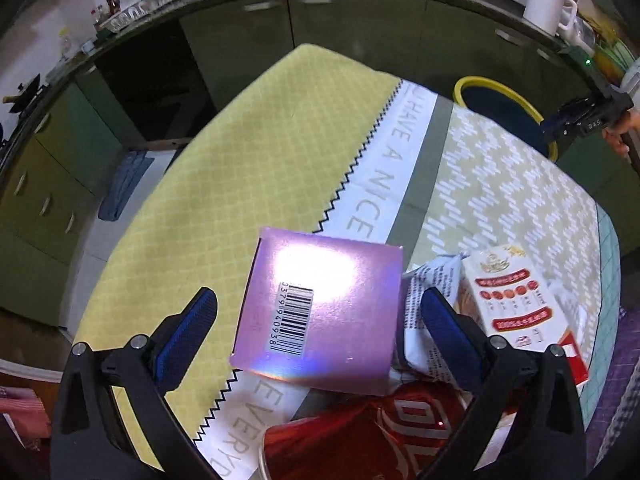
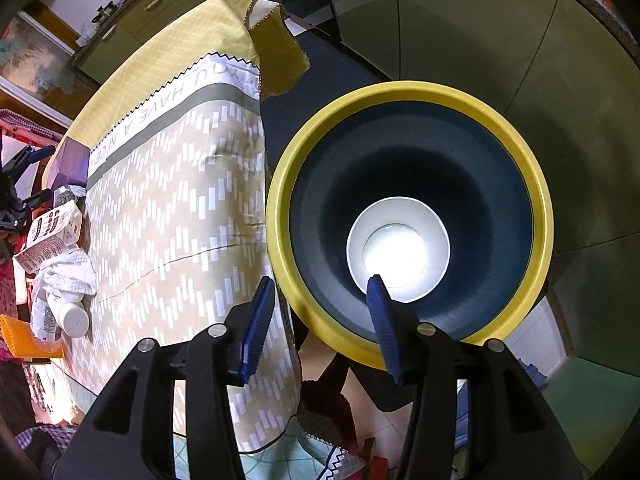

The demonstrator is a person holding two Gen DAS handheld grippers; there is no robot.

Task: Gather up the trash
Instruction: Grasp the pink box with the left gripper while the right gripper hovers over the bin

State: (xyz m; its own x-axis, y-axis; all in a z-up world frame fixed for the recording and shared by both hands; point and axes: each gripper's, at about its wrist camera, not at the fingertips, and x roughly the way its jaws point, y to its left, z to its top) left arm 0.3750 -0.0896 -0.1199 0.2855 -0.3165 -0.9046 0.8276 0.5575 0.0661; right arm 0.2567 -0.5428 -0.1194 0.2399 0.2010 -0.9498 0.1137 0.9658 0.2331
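Observation:
A shiny purple box (image 1: 320, 312) with a barcode lies on the table between the open fingers of my left gripper (image 1: 318, 332), which is not closed on it. Beside it lie a white-and-red carton (image 1: 512, 296), a printed paper wrapper (image 1: 430, 292) and a red packet (image 1: 360, 432). My right gripper (image 2: 320, 320) is open and empty above the yellow-rimmed dark blue bin (image 2: 408, 128), which holds a white paper cup (image 2: 398, 248). The bin also shows in the left wrist view (image 1: 504, 96), beyond the table's far edge.
The table wears a yellow and beige patterned cloth (image 1: 240, 168). In the right wrist view a crumpled tissue (image 2: 66, 272), a white bottle (image 2: 68, 316) and the carton (image 2: 52, 232) lie near the purple box (image 2: 70, 162). Green kitchen cabinets (image 1: 352, 28) stand behind.

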